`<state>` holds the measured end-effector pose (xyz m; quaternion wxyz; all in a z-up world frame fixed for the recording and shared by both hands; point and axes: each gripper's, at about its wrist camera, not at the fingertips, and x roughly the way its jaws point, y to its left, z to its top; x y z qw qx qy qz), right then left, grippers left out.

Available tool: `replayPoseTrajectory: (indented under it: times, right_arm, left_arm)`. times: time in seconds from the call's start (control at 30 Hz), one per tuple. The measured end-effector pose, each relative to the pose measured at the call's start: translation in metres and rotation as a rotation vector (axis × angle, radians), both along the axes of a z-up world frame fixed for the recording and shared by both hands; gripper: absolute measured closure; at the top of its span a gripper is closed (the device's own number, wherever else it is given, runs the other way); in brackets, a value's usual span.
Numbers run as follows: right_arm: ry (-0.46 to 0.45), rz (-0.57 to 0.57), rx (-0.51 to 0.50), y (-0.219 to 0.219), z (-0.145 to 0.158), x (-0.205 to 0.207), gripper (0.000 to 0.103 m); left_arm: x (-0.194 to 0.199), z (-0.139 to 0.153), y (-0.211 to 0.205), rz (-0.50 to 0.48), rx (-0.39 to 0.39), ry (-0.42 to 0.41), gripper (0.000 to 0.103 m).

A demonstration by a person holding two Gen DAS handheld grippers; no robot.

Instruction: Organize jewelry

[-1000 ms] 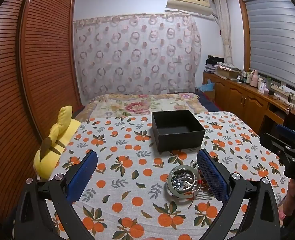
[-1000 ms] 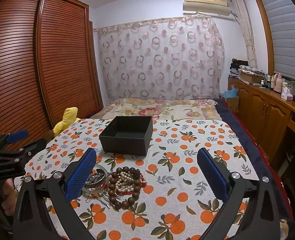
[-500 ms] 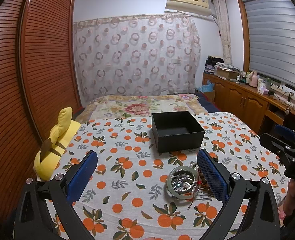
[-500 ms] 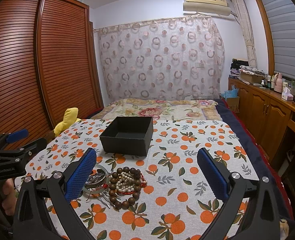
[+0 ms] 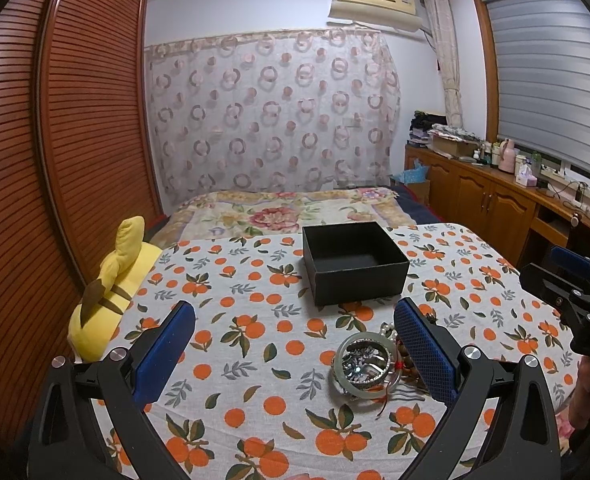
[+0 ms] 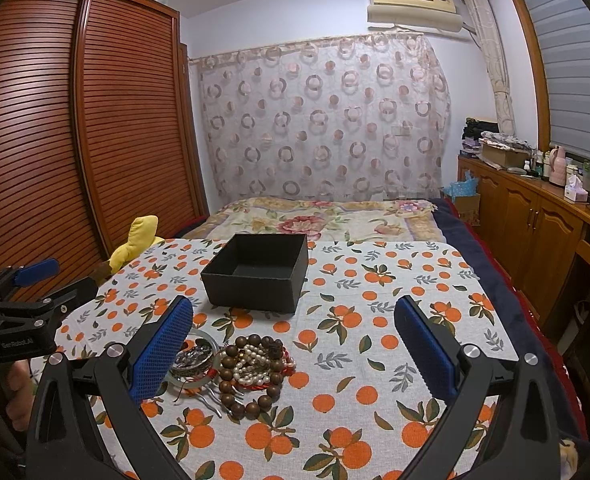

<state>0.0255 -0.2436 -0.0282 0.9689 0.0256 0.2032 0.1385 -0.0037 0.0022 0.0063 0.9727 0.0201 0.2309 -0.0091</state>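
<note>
Both grippers hang spread wide and empty above the orange-print tablecloth. The jewelry pile, a bangle beside wooden and pearl beads, lies near the cloth's near edge, in front of the empty black box. It sits by the left gripper's right finger and the right gripper's left finger, roughly equally near both.

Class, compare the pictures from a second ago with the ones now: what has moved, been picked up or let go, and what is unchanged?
Nothing has visibly changed. Both grippers, left and right, stay open and empty above the tablecloth. The black box still sits empty, and the pile of jewelry lies untouched in front of it.
</note>
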Motion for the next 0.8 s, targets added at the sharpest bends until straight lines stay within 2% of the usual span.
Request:
replayPoseTrajectory:
  times: [0.8]
  right_arm:
    - [-0.001, 0.000, 0.001, 0.0002, -0.0007, -0.0006, 0.002]
  left_arm:
    - [-0.0001, -0.0009, 0.0015, 0.003, 0.000, -0.007, 0.006]
